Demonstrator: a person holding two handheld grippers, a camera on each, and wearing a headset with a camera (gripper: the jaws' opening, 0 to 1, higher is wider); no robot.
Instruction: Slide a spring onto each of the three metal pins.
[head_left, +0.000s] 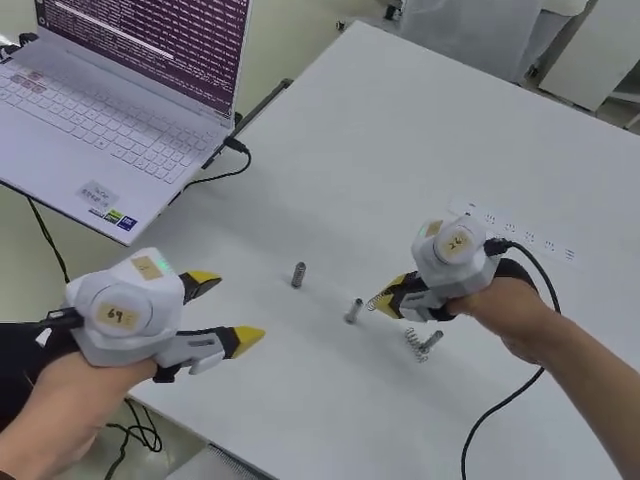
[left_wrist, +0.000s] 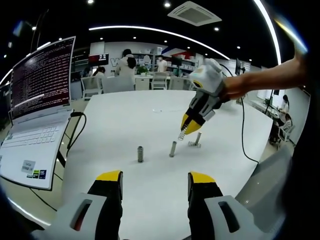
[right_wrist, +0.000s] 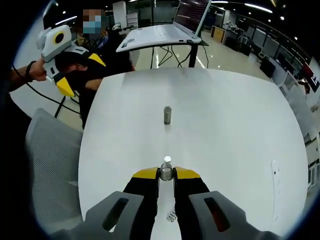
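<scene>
The right gripper (right_wrist: 166, 176) has its jaws drawn narrow and pinches a held spring (left_wrist: 182, 134) by one end between the yellow tips, the rest of the coil sticking out past them; it hangs just above the white table (head_left: 420, 130), close to the bare pin (head_left: 353, 311), whose pale top shows right beyond the coil in the right gripper view, though whether spring and pin touch cannot be told. The left gripper (head_left: 225, 308) holds nothing, its jaws spread wide, and hovers near the table's front edge, well apart from the pins. The sprung pin (head_left: 298, 275) stands upright further left with a coil already round its shaft. The third pin (head_left: 430, 341) lies nearest the right hand with a loose spring (head_left: 414, 346) touching it; both are small and partly covered by the gripper body, so it is unclear whether that coil is threaded on or just lies beside, and the pin seems to lean. An open laptop (head_left: 120, 110) is cut off by the picture's upper left corner, and its screen text is too fine to read
</scene>
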